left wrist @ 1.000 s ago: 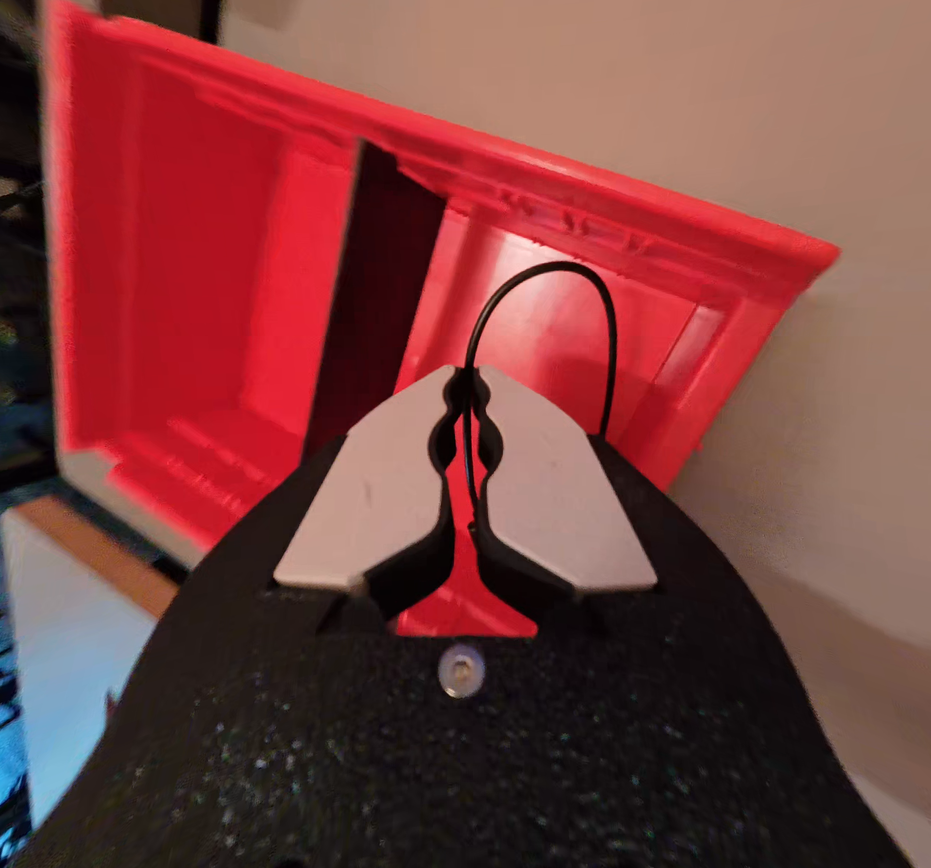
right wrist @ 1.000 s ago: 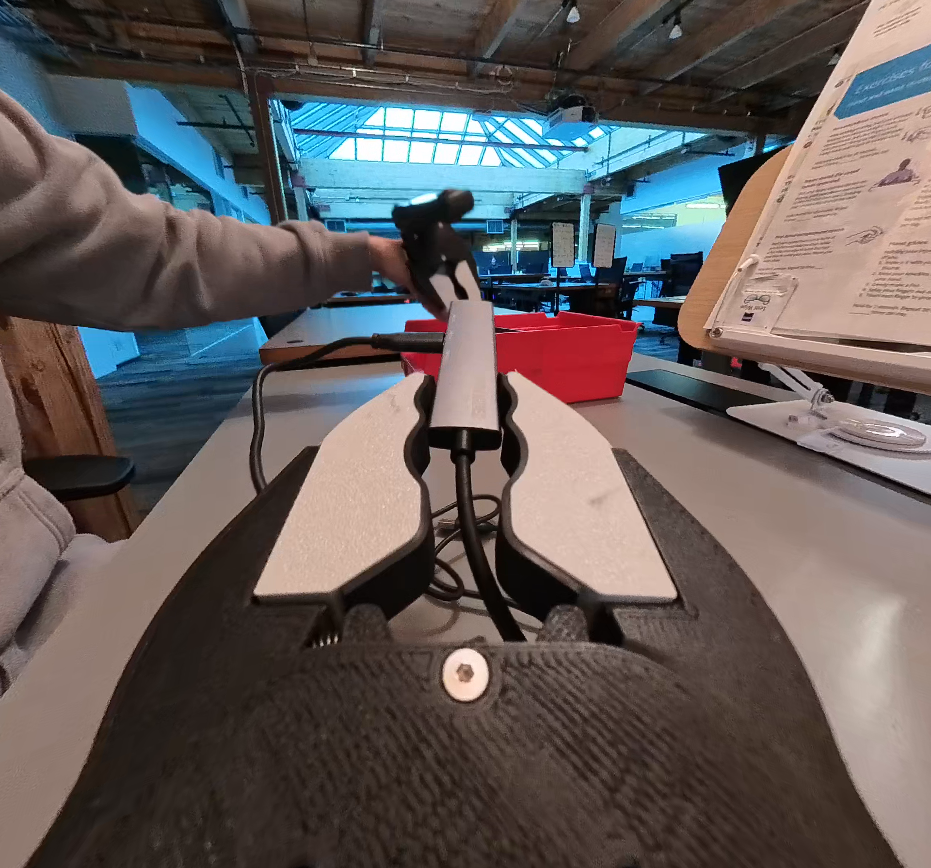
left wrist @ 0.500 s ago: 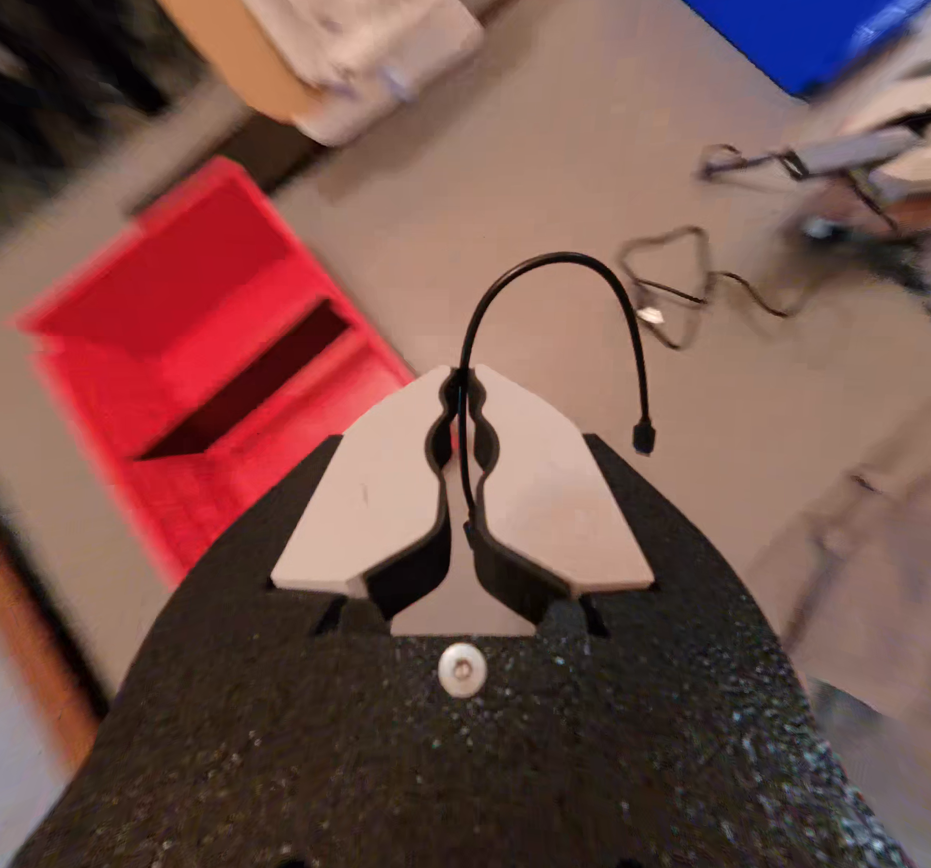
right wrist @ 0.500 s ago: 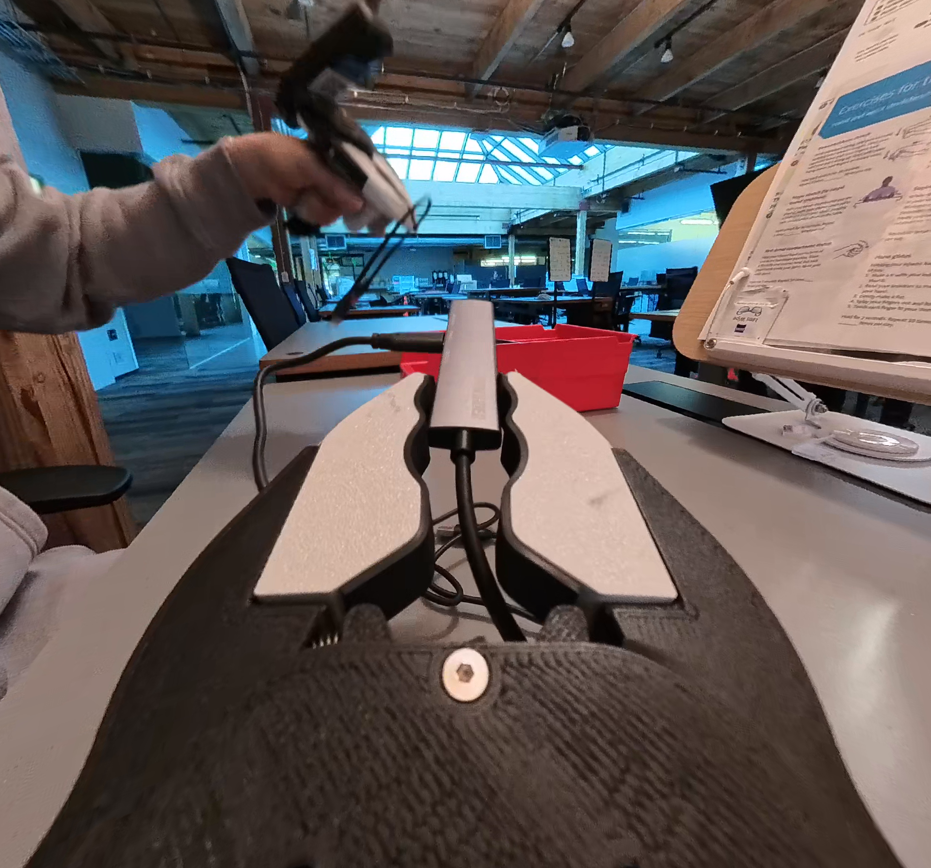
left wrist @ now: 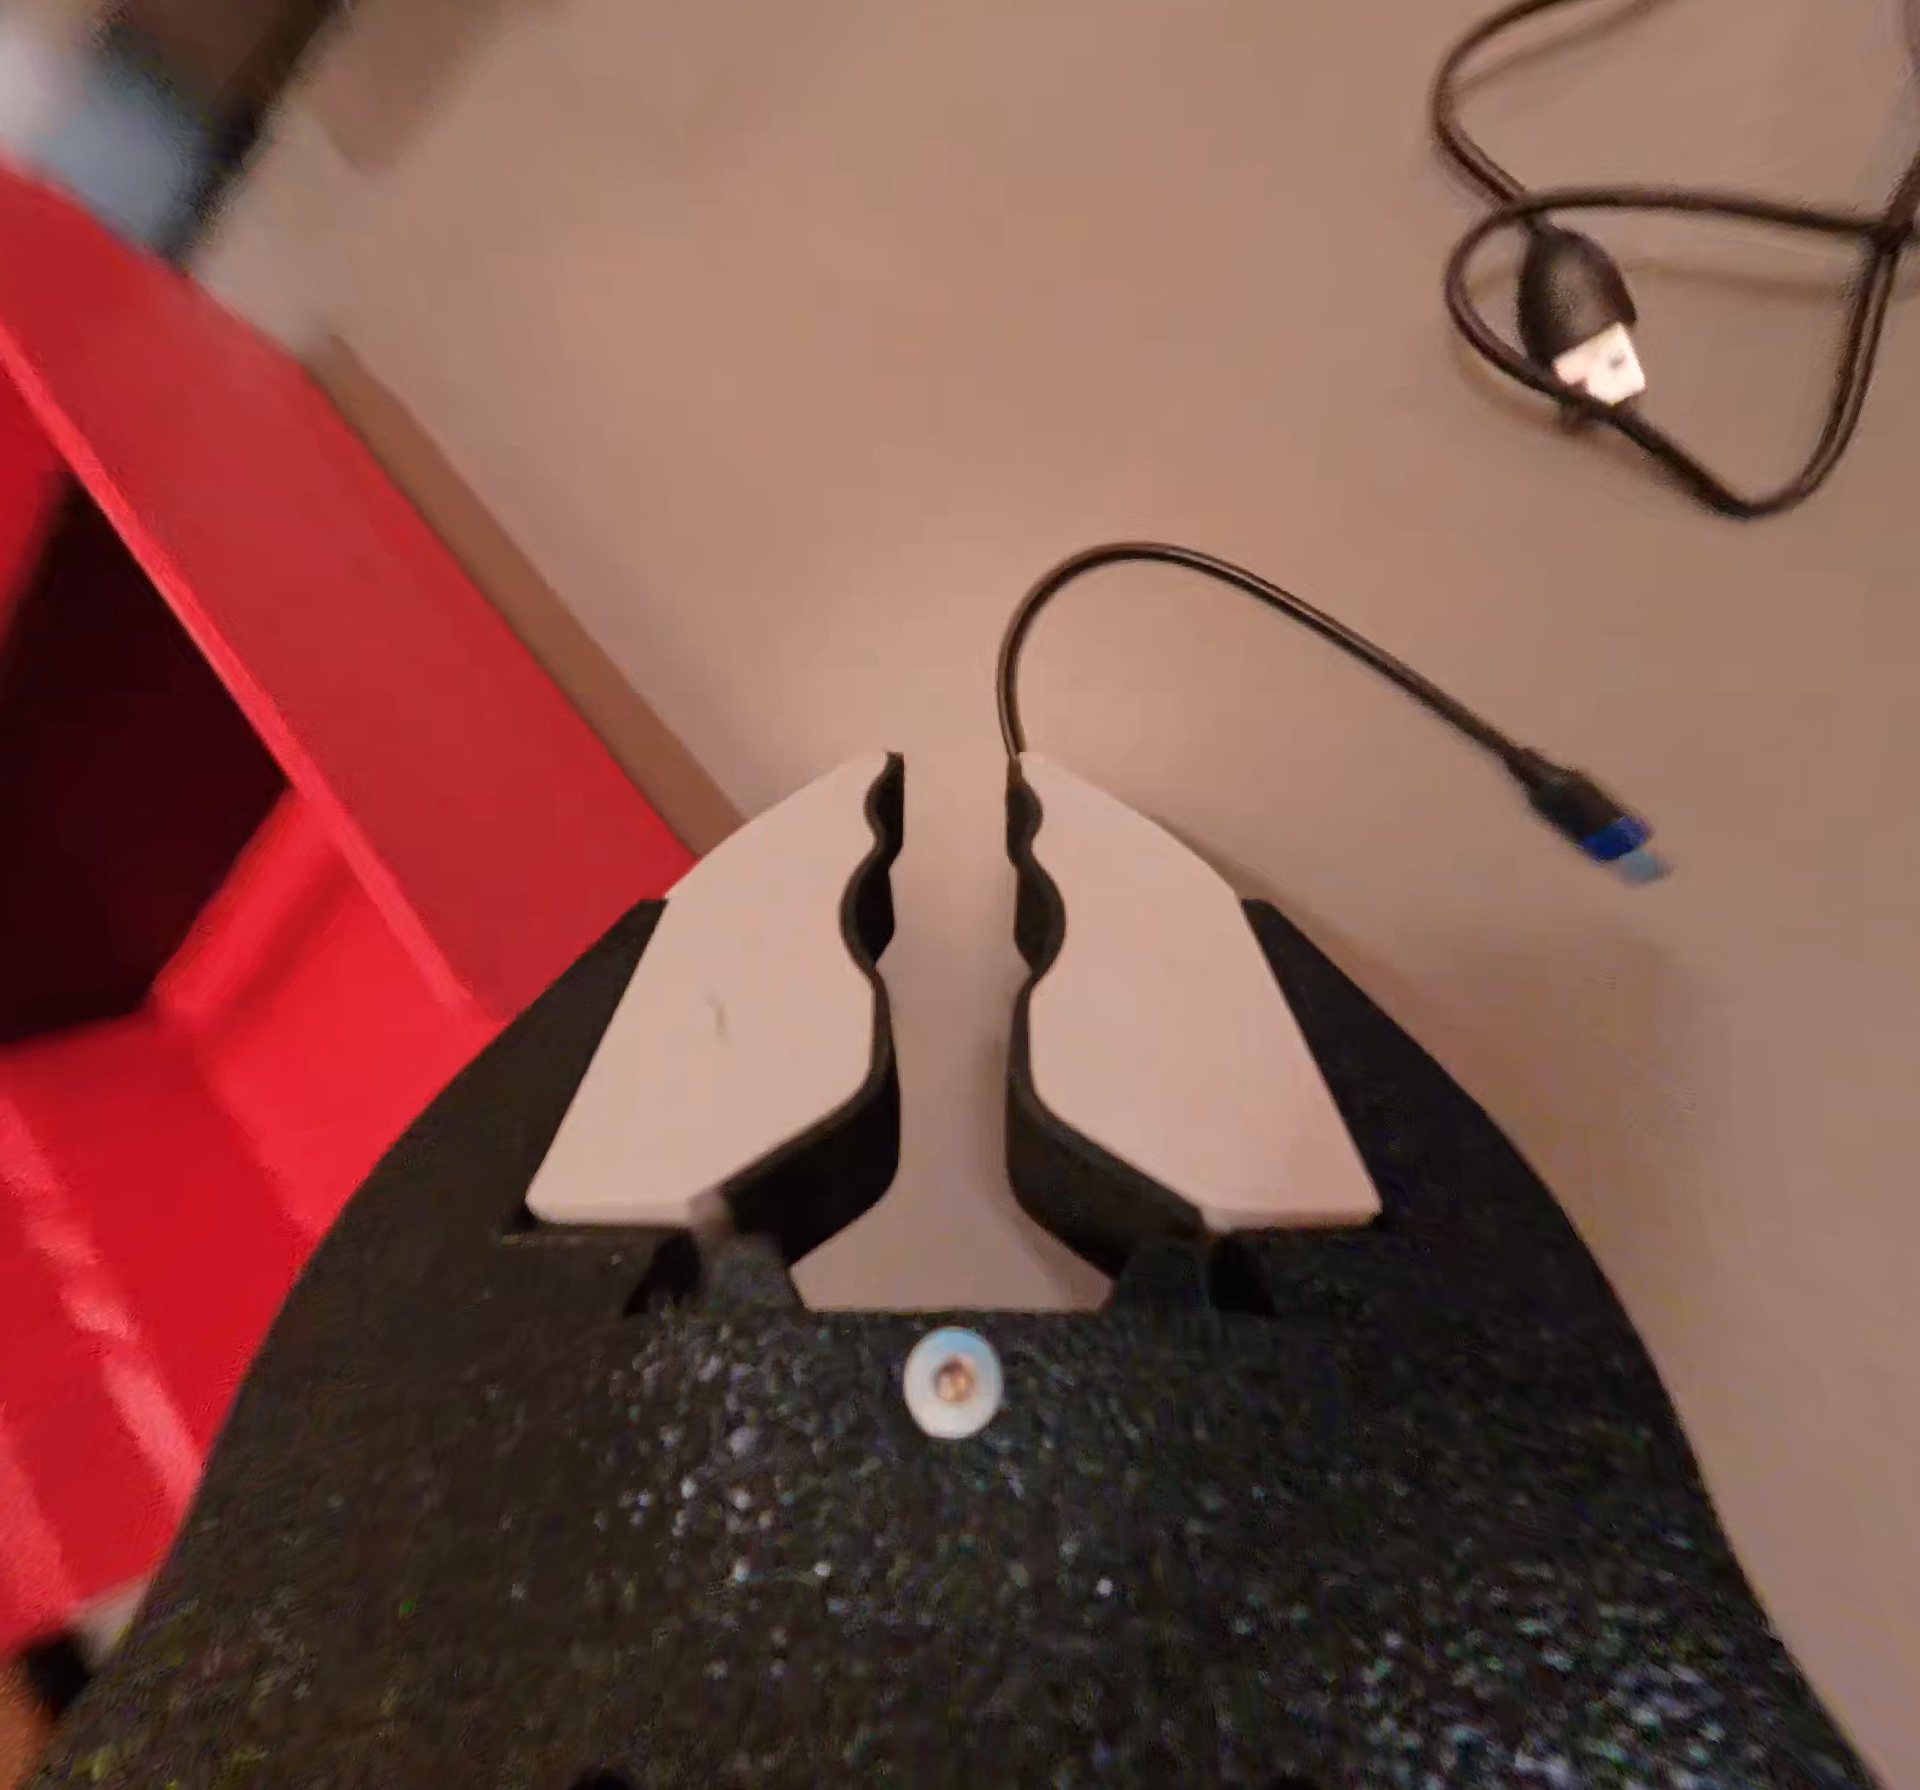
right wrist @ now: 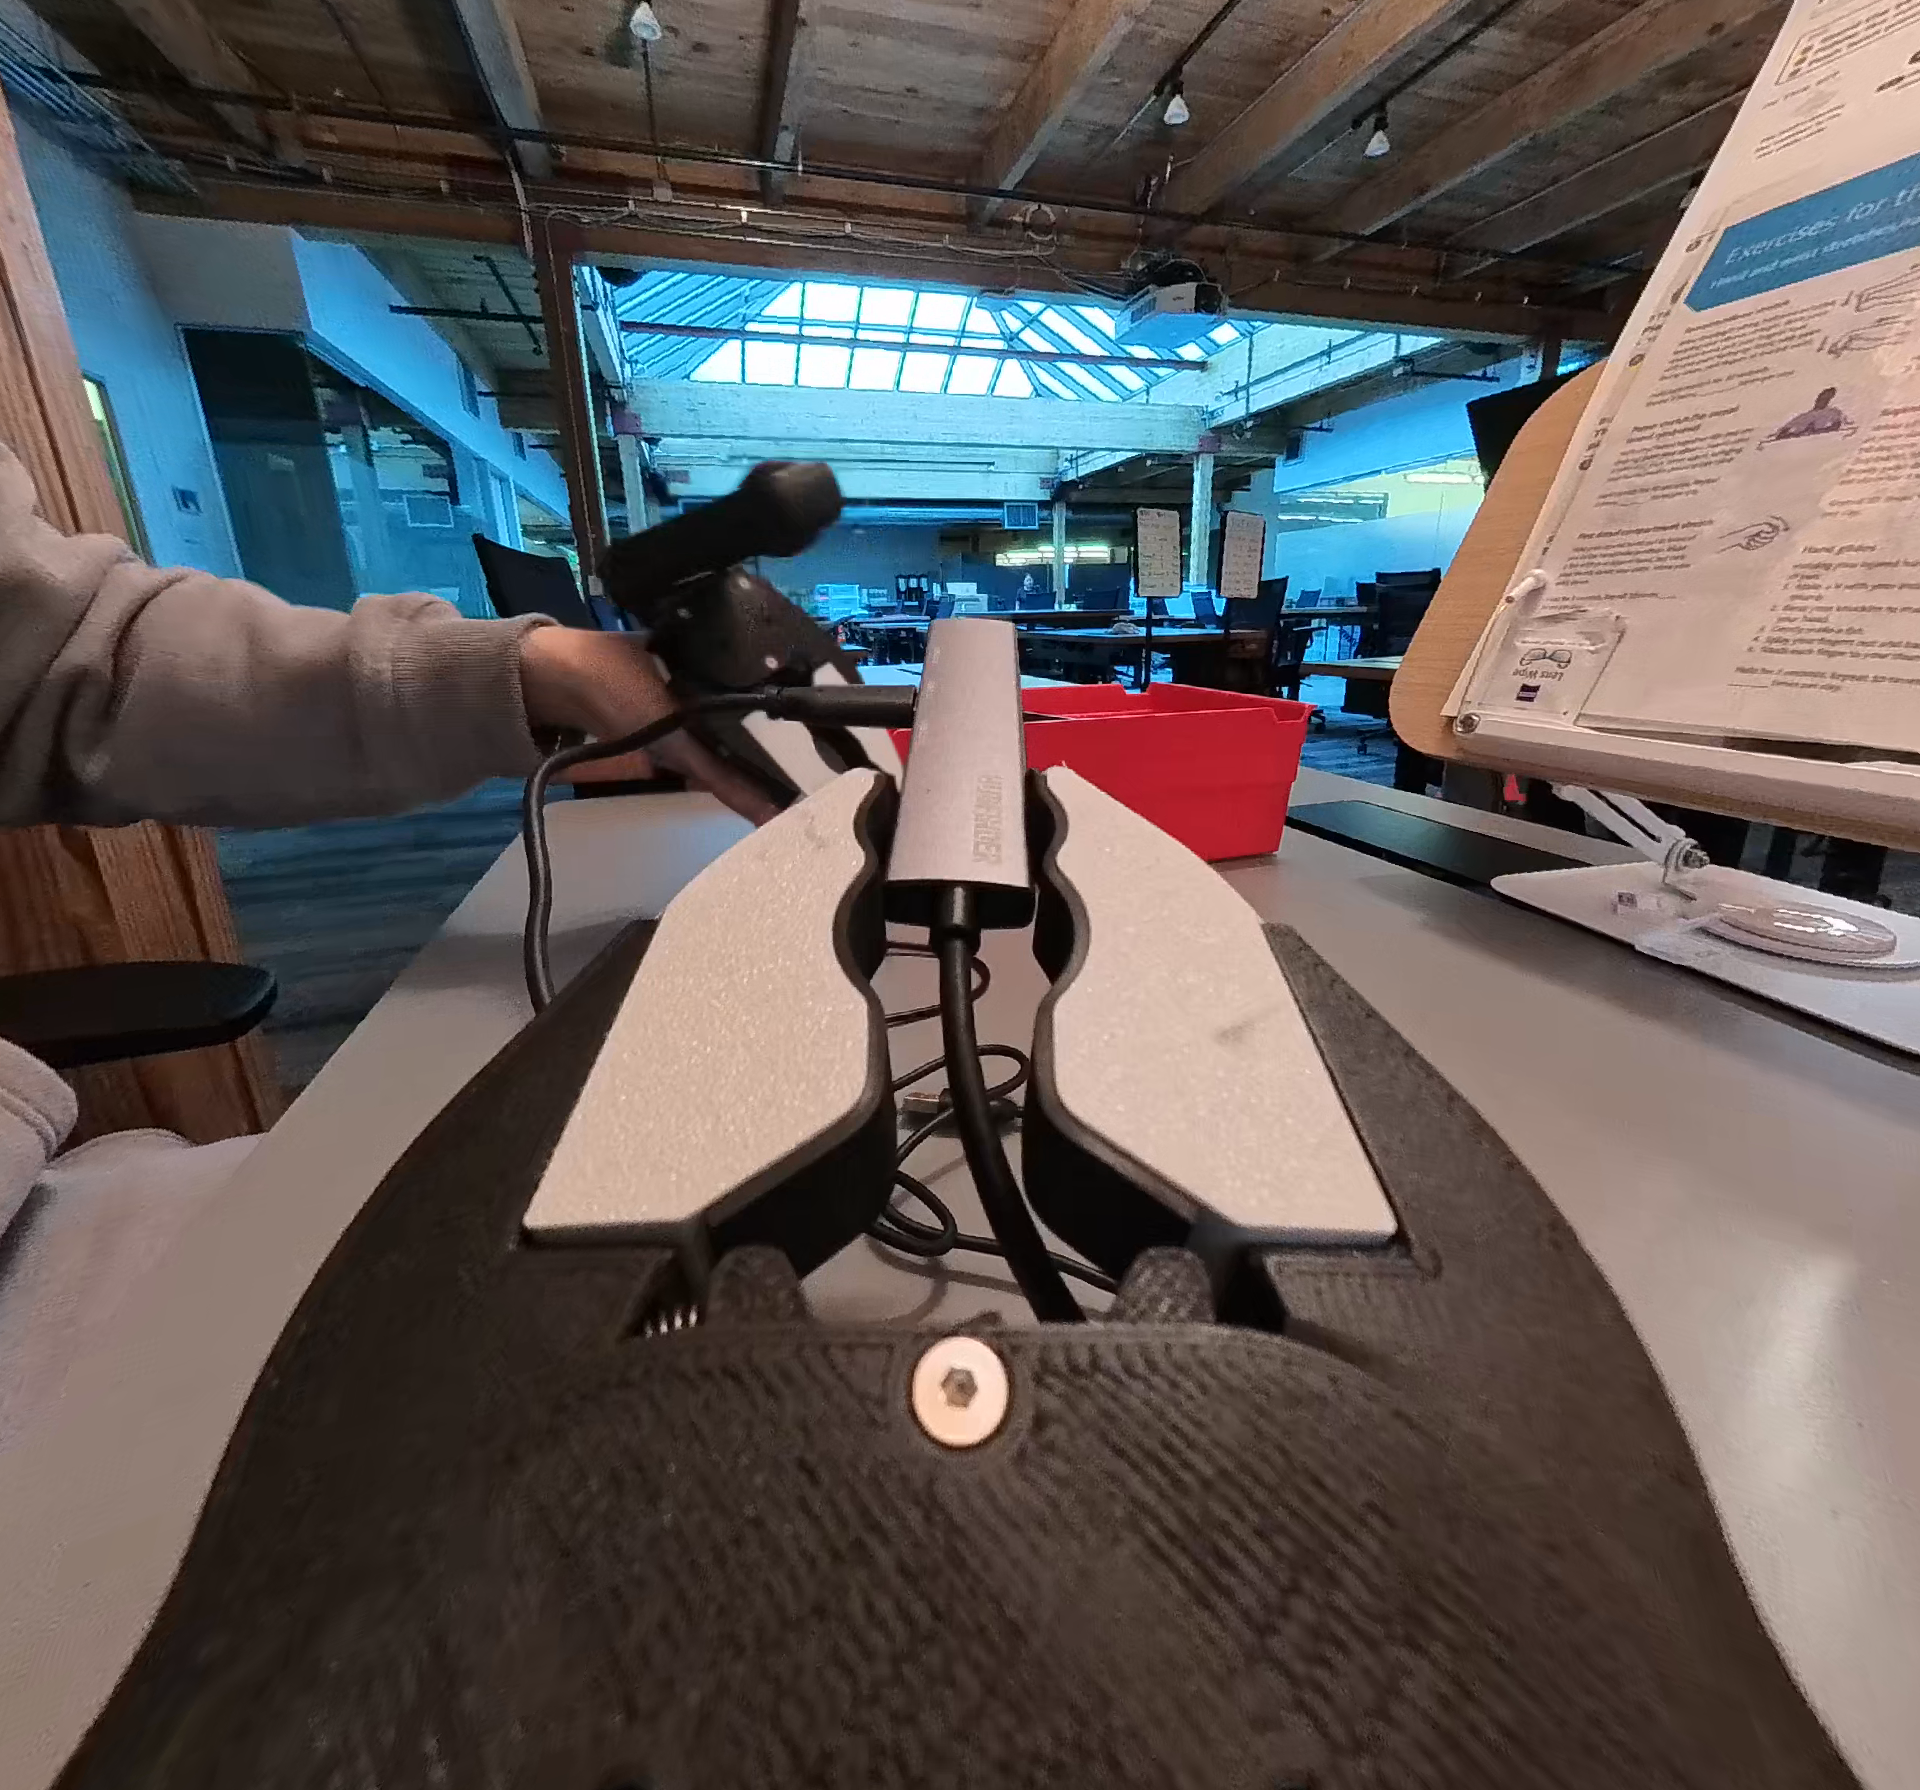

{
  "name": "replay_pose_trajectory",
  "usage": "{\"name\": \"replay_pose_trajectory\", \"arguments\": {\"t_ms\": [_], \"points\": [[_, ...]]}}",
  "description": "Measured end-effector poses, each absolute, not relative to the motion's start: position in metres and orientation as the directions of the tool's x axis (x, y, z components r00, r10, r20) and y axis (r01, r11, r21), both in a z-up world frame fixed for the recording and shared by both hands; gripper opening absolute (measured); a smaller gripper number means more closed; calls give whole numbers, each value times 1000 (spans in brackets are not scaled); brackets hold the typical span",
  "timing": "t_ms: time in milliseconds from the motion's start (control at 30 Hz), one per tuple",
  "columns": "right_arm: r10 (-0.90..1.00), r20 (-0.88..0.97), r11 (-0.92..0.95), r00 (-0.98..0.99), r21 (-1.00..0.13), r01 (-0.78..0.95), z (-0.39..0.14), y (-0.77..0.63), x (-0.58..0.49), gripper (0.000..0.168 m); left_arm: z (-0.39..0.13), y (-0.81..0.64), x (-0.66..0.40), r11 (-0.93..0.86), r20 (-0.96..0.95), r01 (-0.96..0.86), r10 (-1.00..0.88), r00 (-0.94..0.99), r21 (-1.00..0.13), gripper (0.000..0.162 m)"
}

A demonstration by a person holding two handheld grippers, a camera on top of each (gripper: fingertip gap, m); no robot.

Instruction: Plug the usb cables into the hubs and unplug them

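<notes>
My left gripper [left wrist: 954, 764] is open above the grey table [left wrist: 935, 234]. A thin black cable [left wrist: 1247, 587] runs from beside its right fingertip in an arc to a small plug with a blue tip [left wrist: 1579, 821]. I cannot tell whether the cable still touches the finger. A second black cable with a silver USB plug [left wrist: 1579, 306] lies coiled at the upper right. My right gripper [right wrist: 961, 784] is shut on a grey USB hub [right wrist: 961, 701] and holds it pointing forward. A black cable [right wrist: 831, 701] is plugged into the hub's left side.
A red bin [left wrist: 260, 701] stands at the left of the left wrist view and behind the hub in the right wrist view [right wrist: 1164, 764]. A document stand [right wrist: 1714, 597] is at the right. Loose cables [right wrist: 935, 1117] lie under my right gripper. A person's sleeve [right wrist: 260, 701] reaches in from the left.
My left gripper swung from over the red bin down to the table and opened, letting go of the thin cable it had pinched. The right gripper and hub stayed still.
</notes>
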State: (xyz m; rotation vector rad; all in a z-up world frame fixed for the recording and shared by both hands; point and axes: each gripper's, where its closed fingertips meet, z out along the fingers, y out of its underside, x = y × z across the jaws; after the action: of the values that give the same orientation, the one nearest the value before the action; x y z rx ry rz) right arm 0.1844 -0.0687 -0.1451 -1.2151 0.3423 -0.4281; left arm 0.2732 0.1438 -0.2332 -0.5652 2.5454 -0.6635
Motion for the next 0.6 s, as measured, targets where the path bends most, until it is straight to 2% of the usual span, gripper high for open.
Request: {"name": "replay_pose_trajectory", "arguments": {"t_ms": [33, 67, 100, 167, 233, 300, 333, 367, 533, 600], "points": [[-489, -27, 287, 872, -949, 132, -145, -69, 185, 24, -228, 133, 267, 852, -390, -100, -337, -857, -514, 16], [-487, -28, 288, 873, -949, 131, -145, -69, 184, 24, -227, 119, 251, 869, -431, 101, -136, -892, -484, 16], [-487, -28, 288, 873, -949, 130, -145, -69, 184, 25, -229, 108, 231, 843, -455, 295, 67, -888, -449, 23], [-485, -28, 287, 874, -949, 129, -145, -69, 184, 25, -237, 94, 203, 738, -519, 581, 366, -773, -345, 25], [-486, -27, 287, 874, -949, 130, -145, -69, 184, 24, -255, 94, 198, 676, -536, 719, 552, -639, -161, 37], [-487, -27, 289, 873, -948, 133, -145, -69, 184, 24, -267, 97, 204, 594, -519, 804, 699, -492, 37, 39], [-488, -28, 290, 873, -948, 132, -145, -69, 184, 24, -271, 98, 205, 542, -494, 835, 754, -434, 95, 38], [-488, -28, 291, 872, -947, 132, -145, -69, 184, 24, -275, 98, 205, 511, -462, 852, 786, -410, 114, 35], [-484, -32, 295, 874, -947, 129, -145, -70, 184, 24, -283, 85, 200, 473, -366, 879, 831, -420, 65, 21], [-483, -36, 300, 875, -946, 126, -144, -70, 184, 24, -286, 84, 200, 505, -318, 862, 825, -466, 47, 6]]}}
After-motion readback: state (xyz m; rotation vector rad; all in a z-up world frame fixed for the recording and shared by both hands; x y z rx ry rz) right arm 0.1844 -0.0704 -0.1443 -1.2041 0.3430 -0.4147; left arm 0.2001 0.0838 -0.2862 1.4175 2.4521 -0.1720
